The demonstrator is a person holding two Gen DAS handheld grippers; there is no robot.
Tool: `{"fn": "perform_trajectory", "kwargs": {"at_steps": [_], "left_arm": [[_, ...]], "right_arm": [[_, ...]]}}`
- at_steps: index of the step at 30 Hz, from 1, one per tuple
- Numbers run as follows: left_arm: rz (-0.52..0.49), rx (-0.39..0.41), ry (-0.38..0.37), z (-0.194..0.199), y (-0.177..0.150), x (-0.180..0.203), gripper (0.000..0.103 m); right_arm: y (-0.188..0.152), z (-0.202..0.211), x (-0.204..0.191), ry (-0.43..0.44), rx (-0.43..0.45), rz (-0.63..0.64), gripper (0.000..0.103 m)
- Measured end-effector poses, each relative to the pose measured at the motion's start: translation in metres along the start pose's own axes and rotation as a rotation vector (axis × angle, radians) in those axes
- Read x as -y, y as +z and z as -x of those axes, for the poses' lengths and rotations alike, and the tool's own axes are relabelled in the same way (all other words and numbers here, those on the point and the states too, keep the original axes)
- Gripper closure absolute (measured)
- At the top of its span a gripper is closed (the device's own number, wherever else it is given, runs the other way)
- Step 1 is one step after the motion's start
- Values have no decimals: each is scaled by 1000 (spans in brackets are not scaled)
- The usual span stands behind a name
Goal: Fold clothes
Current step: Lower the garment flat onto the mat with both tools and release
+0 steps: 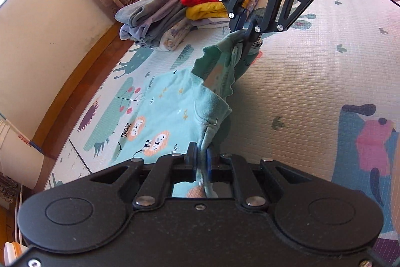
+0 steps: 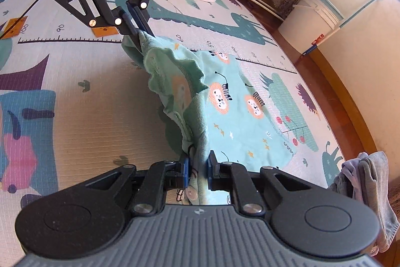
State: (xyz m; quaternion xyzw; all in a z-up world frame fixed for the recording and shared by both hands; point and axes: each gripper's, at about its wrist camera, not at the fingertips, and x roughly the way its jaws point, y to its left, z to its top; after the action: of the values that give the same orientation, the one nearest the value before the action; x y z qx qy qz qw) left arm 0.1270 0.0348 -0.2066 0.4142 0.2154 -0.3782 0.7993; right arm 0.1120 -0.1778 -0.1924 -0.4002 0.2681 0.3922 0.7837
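I hold the green lion-print garment [image 1: 160, 116] by 1 edge, left gripper [image 1: 201, 162] and right gripper [image 2: 197, 167] both clamped on cloth. The edge is lifted taut while the rest lies on the play mat [image 1: 300, 81], probably ready for a fold.

Teal lion-print garment [image 1: 172, 114] hangs stretched, partly lifted.

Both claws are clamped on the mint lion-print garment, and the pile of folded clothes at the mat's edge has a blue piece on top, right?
Not quite. Both the left claw and right claw are shut on the mint lion-print garment, but the left wrist view shows the folded pile topped by a red piece, not blue.
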Motion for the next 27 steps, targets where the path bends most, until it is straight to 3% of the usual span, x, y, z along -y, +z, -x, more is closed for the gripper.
{"fn": "perform_trajectory", "kwargs": {"at_steps": [13,19,24,26,27], "left_arm": [[-66,-76,-165,-2,-40,102,97],[-182,-79,-175,-2,-50,124,98],[-235,-96,-203,0,-52,124,98],[-206,-124,-273,3,-50,116,92],[-176,-134,-313,5,-49,110,79]], "right_arm": [[-28,6,-87,209,-82,182,88],[-36,10,-111,267,-105,284,87],[-39,23,-124,355,-91,396,72],[-37,32,-118,448,-91,386,58],[-33,34,-112,487,-101,342,57]]}}
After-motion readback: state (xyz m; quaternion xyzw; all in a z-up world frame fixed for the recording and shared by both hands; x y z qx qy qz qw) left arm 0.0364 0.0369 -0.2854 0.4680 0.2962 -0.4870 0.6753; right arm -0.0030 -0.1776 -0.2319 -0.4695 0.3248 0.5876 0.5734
